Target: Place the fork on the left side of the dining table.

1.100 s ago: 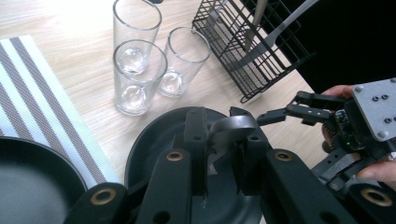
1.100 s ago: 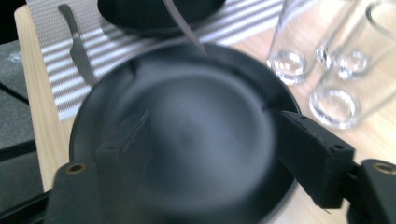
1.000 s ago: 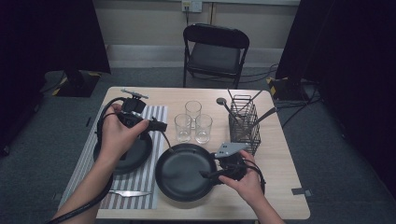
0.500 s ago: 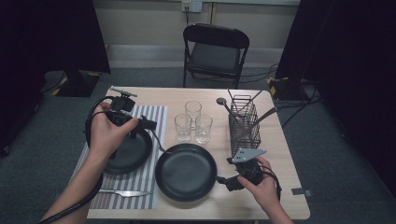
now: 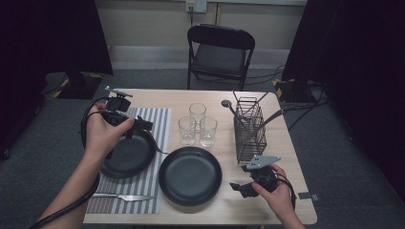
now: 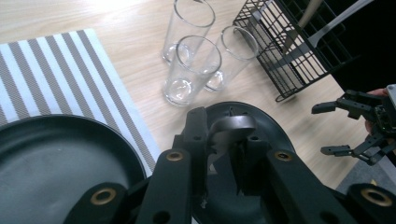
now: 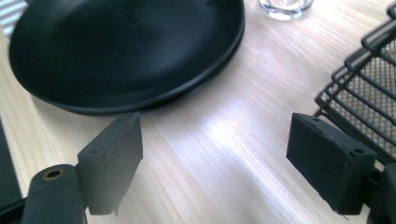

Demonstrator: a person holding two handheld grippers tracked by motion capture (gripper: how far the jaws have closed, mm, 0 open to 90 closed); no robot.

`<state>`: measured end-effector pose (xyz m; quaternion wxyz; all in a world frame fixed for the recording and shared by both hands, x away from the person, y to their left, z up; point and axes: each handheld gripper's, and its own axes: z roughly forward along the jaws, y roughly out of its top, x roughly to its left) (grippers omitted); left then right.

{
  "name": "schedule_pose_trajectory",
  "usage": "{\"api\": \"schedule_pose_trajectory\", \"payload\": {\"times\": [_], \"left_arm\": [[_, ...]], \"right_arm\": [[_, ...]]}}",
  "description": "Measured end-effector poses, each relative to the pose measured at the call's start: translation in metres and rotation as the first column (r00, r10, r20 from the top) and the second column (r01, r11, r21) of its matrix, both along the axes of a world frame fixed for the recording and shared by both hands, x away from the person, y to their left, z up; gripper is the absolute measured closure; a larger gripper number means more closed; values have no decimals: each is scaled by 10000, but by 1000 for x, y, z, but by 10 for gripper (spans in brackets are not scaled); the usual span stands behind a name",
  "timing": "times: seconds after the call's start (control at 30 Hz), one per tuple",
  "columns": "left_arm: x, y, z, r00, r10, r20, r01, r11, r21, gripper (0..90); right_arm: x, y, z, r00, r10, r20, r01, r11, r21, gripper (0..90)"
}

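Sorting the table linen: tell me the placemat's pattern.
Grey and white stripes on the placemat, clearest in the left gripper view.

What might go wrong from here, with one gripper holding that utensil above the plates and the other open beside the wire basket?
1. The left gripper pinches the metal utensil near one end; it may slip and strike the plate on the striped mat or the nearby glasses.
2. The right gripper, its jaws just opened with nothing between them, sits close beside the wire basket; a jaw might snag the mesh.
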<state>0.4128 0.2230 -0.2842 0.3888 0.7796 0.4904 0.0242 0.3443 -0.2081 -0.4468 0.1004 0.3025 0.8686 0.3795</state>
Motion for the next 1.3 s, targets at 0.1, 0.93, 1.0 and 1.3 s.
{"api": "schedule_pose_trajectory", "payload": {"times": [0.1, 0.93, 1.0, 1.3], "left_arm": [[3, 2, -1, 10000, 15, 12, -15, 9999, 108, 780], [39, 3, -13, 9998, 169, -129, -170, 9999, -17, 780], [41, 2, -13, 9998, 147, -102, -146, 9999, 36, 780], [49, 1, -16, 9996, 230, -143, -228, 9997, 113, 780]], "right_arm": [[1, -4, -4, 10000, -4, -14, 4, 10000, -69, 176], [0, -15, -34, 9989, -202, -412, 170, 9970, -756, 178], [1, -16, -35, 9988, -202, -436, 169, 9970, -760, 178], [-1, -19, -38, 9986, -249, -470, 210, 9965, -806, 177]]}}
